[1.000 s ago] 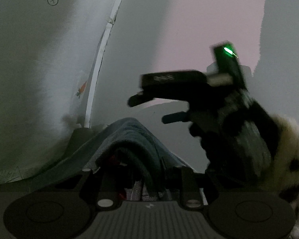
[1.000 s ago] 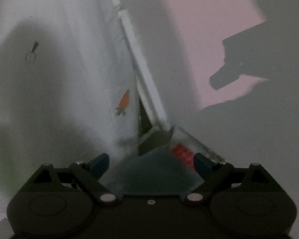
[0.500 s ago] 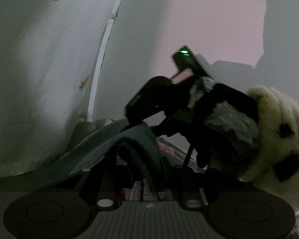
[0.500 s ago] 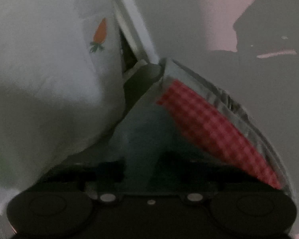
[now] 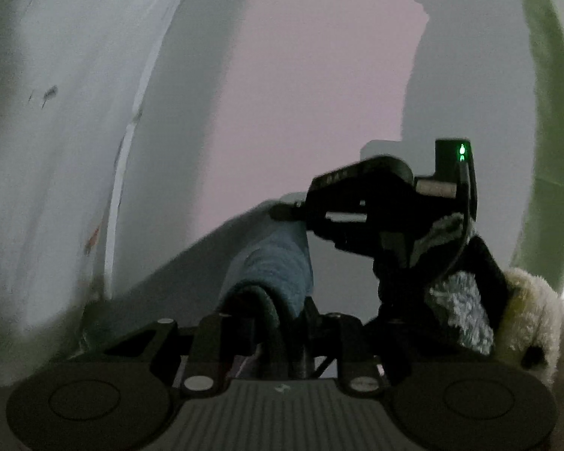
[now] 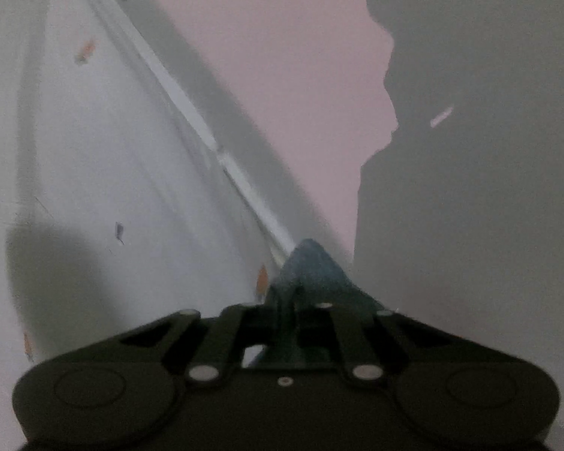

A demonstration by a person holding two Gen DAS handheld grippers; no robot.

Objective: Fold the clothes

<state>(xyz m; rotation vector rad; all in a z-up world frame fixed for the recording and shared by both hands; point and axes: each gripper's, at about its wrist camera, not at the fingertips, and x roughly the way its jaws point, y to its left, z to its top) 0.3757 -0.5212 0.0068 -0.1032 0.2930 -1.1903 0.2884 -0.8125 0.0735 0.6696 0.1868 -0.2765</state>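
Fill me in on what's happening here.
A person is folding clothes with a handheld gripper in each hand. The left gripper is shut on a blue-grey garment. The right gripper, whose fingers have just been closing, now pinches the same fabric. Both hold it up in front of a white sheet with carrot prints.

Garment [image 5: 278, 263] between left tool [image 5: 274, 323] near and right tool [image 5: 285, 212] beyond, sheet [image 5: 56, 150] to their left.

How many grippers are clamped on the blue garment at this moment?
2. The left gripper pinches a thick fold of the blue garment close to its camera; the right gripper grips the cloth further along, to the right.
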